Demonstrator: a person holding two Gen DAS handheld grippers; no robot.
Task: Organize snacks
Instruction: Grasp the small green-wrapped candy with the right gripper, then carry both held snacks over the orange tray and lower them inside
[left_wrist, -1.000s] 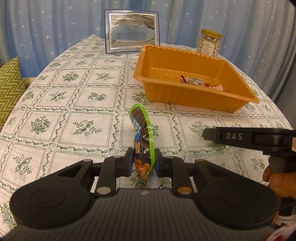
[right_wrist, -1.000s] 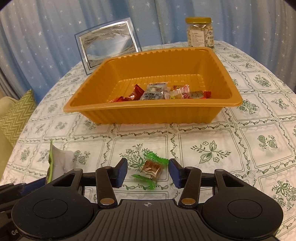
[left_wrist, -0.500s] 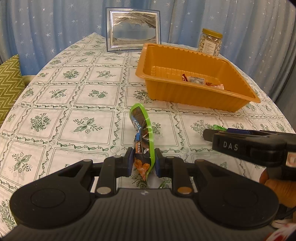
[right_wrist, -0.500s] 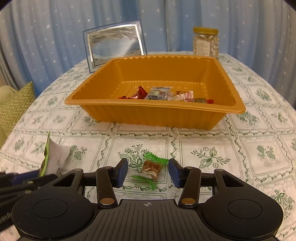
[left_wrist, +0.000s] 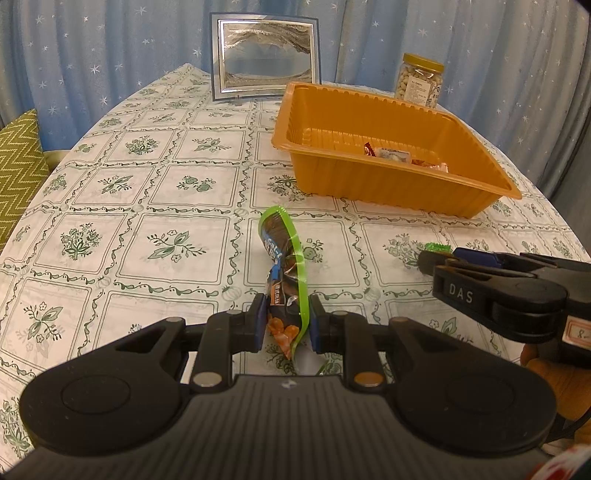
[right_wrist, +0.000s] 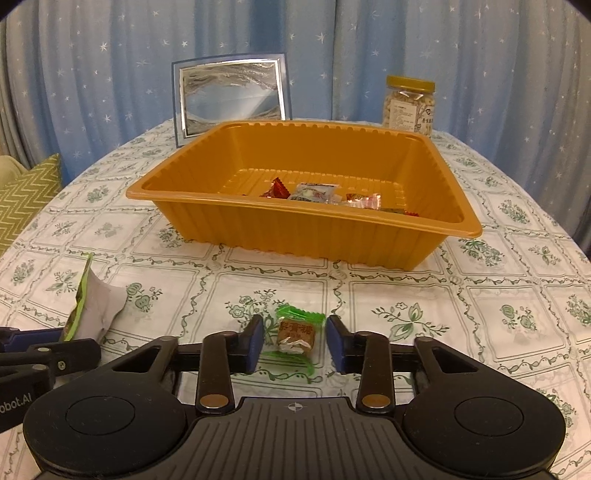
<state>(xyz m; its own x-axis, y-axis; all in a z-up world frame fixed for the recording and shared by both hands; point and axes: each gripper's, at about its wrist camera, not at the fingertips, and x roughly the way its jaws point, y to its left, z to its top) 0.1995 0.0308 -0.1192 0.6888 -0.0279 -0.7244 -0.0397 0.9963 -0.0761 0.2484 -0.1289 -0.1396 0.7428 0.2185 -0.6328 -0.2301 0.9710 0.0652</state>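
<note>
The left hand-held gripper (left_wrist: 285, 320) is clamped on the lower part of a green-edged snack packet (left_wrist: 283, 273), which stands up from between its blue pads above the table (left_wrist: 177, 192). The right hand-held gripper (right_wrist: 295, 338) has its jaws spread apart, with a small green-wrapped candy (right_wrist: 296, 334) lying on the tablecloth between the two pads, a gap showing on each side. Beyond both grippers sits an orange plastic tray (right_wrist: 295, 229) that holds several wrapped snacks (right_wrist: 314, 192) near its front wall. Behind the tray stand a framed sand picture (right_wrist: 231, 96) and a jar with a yellow lid (right_wrist: 409, 105). A green zigzag cushion (left_wrist: 18, 166) lies off the table's left edge.
</note>
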